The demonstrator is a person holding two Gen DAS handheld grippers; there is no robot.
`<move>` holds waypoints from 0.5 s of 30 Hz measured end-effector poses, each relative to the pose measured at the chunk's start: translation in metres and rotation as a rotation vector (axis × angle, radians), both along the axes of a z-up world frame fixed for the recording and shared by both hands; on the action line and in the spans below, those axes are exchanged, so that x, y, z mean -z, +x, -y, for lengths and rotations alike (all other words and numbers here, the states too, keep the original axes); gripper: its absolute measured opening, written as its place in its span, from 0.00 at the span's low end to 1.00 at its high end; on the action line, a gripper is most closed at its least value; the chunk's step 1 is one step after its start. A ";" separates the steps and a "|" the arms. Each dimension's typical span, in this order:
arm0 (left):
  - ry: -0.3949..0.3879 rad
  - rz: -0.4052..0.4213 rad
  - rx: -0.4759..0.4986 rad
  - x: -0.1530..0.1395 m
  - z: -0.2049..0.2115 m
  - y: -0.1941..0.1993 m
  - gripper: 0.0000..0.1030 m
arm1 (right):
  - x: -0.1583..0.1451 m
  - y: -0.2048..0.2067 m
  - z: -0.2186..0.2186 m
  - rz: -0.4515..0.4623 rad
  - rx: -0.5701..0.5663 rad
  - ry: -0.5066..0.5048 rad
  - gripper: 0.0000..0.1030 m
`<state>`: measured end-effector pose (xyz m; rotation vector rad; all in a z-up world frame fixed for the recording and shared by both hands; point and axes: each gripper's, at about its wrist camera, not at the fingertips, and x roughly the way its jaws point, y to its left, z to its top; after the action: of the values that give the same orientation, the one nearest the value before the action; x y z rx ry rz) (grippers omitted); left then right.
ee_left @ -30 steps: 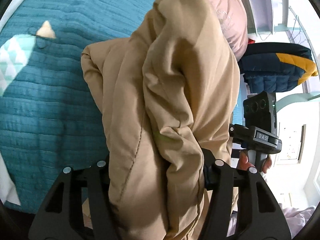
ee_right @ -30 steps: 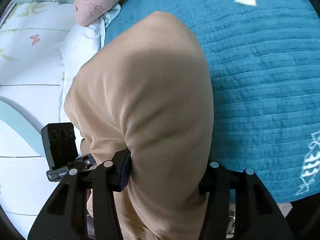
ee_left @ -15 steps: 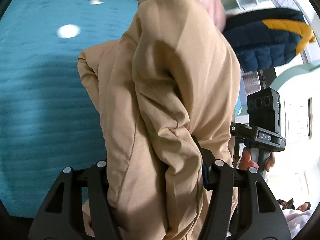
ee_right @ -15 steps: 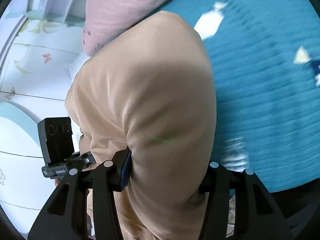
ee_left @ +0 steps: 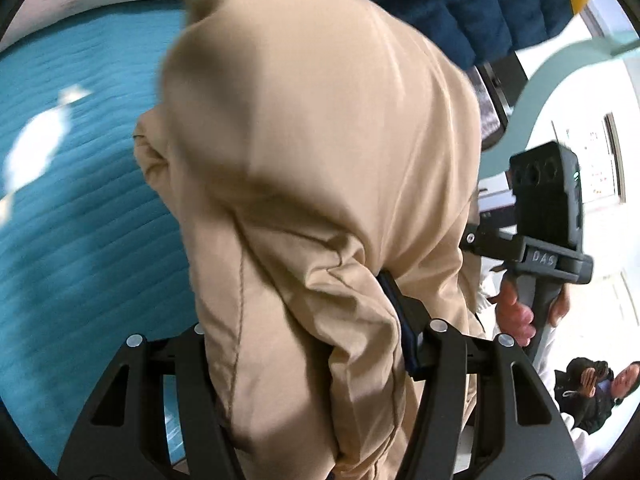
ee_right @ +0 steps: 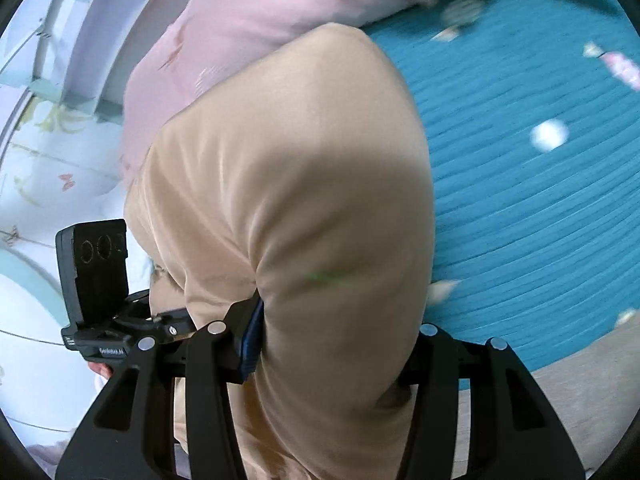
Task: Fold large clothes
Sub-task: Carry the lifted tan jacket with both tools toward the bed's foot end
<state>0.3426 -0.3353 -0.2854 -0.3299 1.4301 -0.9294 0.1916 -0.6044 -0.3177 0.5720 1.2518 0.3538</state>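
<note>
Teal bedspread (ee_right: 520,200), both grippers clamping tan garment (ee_left: 320,160)

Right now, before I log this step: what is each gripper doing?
Left gripper: shut on the tan garment.
Right gripper: shut on the same tan garment, above the teal bedspread.

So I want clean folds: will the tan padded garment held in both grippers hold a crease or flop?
The tan padded garment probably flops: it drapes in soft rounded bulges over the left gripper and right gripper. Its puffed look suggests folds may spring back. The smooth sheen hints that it could slip on the teal quilted bedspread.
</note>
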 end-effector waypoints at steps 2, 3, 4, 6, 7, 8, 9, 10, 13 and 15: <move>-0.005 -0.004 0.035 0.004 0.048 0.012 0.56 | 0.000 0.007 0.039 -0.009 0.015 -0.037 0.45; -0.006 -0.006 0.050 0.006 0.069 0.019 0.56 | 0.001 0.009 0.054 -0.016 0.004 -0.057 0.45; -0.013 -0.011 0.073 0.011 0.088 0.024 0.56 | 0.003 0.015 0.058 -0.025 0.002 -0.065 0.45; -0.032 -0.024 0.085 0.020 0.115 0.035 0.56 | 0.011 0.022 0.091 -0.041 0.018 -0.068 0.45; -0.038 -0.026 0.090 0.025 0.131 0.042 0.56 | 0.015 0.023 0.105 -0.044 0.017 -0.070 0.45; -0.041 -0.029 0.093 0.031 0.144 0.047 0.56 | 0.021 0.027 0.121 -0.050 0.023 -0.070 0.45; -0.041 -0.034 0.095 0.036 0.150 0.052 0.56 | 0.025 0.032 0.133 -0.057 0.026 -0.072 0.45; -0.039 -0.045 0.096 0.043 0.162 0.058 0.56 | 0.030 0.035 0.141 -0.065 0.025 -0.075 0.46; -0.033 -0.087 0.091 0.068 0.182 0.076 0.56 | 0.053 0.041 0.166 -0.093 0.015 -0.081 0.47; -0.019 -0.128 0.070 0.092 0.192 0.085 0.56 | 0.070 0.054 0.172 -0.135 0.024 -0.084 0.47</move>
<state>0.4274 -0.5275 -0.3776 -0.3603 1.5588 -0.9940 0.2455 -0.7763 -0.3881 0.5456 1.3819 0.2441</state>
